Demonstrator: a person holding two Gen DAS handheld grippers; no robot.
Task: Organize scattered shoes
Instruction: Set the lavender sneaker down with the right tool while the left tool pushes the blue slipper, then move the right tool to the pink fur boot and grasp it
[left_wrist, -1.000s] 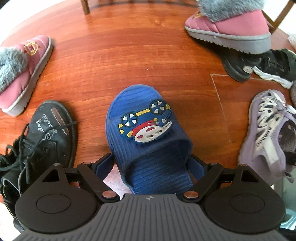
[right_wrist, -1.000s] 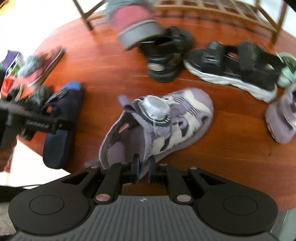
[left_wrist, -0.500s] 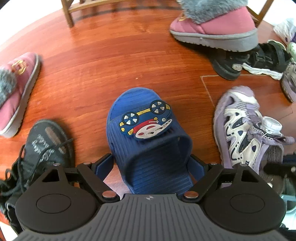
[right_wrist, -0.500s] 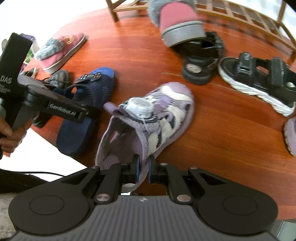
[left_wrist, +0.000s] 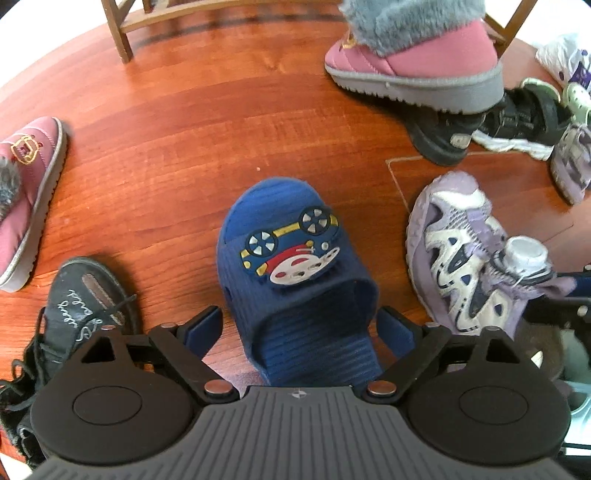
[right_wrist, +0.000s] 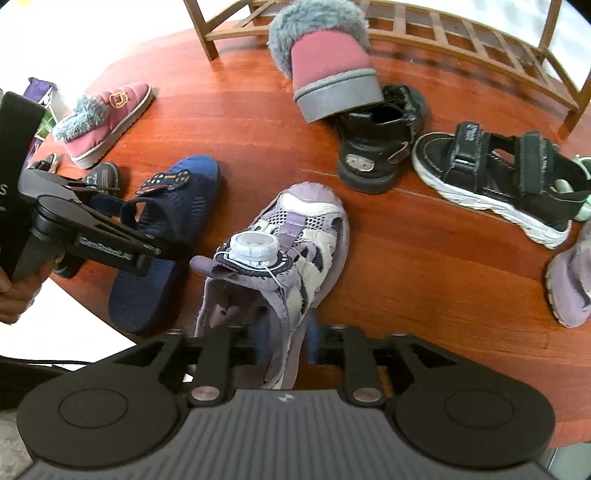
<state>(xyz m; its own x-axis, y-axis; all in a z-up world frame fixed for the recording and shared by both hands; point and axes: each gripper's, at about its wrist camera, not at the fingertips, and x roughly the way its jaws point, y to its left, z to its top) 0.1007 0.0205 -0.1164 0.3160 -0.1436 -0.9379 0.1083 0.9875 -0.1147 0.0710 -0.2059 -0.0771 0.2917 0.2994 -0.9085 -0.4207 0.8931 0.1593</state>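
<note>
The blue slipper (left_wrist: 295, 295) lies flat on the wooden desk (left_wrist: 184, 155), its long axis running near to far, its rounded toe pointing away and a little left, its heel at the near edge. A cartoon car patch sits across its strap. The left hand-held gripper (left_wrist: 301, 325) straddles the heel end, jaws opening and standing wide, with a gap visible on each side between the blue pads (left_wrist: 205, 326) and the slipper. Just right of it lies the lilac sneaker (right_wrist: 280, 258), parallel, toe also pointing far, its white dial lace knob on top. The right hand-held gripper (right_wrist: 284, 341) sits over the sneaker's heel collar, its jaws opening with the collar between them; the fingers are blurred, so I cannot tell whether they touch it.

The right wrist view alone shows the left hand-held gripper from the side, a hand (right_wrist: 14, 291) on its handle, a black and white sandal (right_wrist: 498, 184) far right, and a slatted wooden rack (right_wrist: 461, 33) behind. The left wrist view alone shows a black laced shoe (left_wrist: 70, 325) near left in full. Both show one pink furry boot (left_wrist: 26, 192) far left and another pink boot (right_wrist: 328, 70) propped on a black shoe (right_wrist: 373, 147)
</note>
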